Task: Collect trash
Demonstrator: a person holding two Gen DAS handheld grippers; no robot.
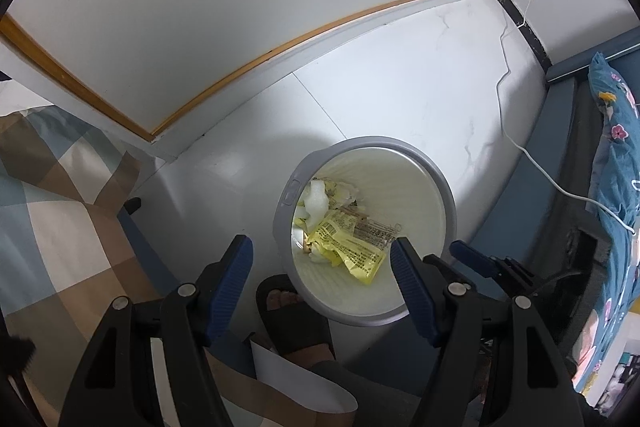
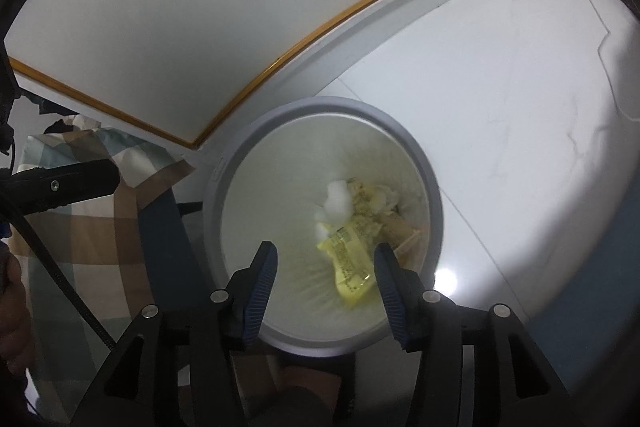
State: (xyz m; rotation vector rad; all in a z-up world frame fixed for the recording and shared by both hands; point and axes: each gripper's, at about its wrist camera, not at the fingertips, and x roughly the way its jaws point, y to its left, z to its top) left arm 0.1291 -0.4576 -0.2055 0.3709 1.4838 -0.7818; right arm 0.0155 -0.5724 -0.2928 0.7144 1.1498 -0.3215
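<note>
A round waste bin [image 1: 445, 183] with a grey rim and white inside stands on the white floor. In it lie yellow wrappers [image 1: 352, 251], a brown printed packet and white crumpled scraps [image 1: 318, 203]. My left gripper [image 1: 320, 247] hangs open above the bin's near edge with nothing between its blue pads. In the right wrist view, my right gripper [image 2: 325, 251] is open right over the bin [image 2: 236, 163]. A yellow wrapper [image 2: 350, 267] shows between its fingers, down in the bin, with neither pad touching it.
A bed with a checked brown and blue cover [image 1: 60, 187] is on the left. A foot in a black slipper [image 1: 290, 303] stands beside the bin. A white cable [image 1: 520, 147] crosses the floor toward blue floral bedding [image 1: 616, 155] on the right. A wood-trimmed wall [image 1: 240, 67] is behind.
</note>
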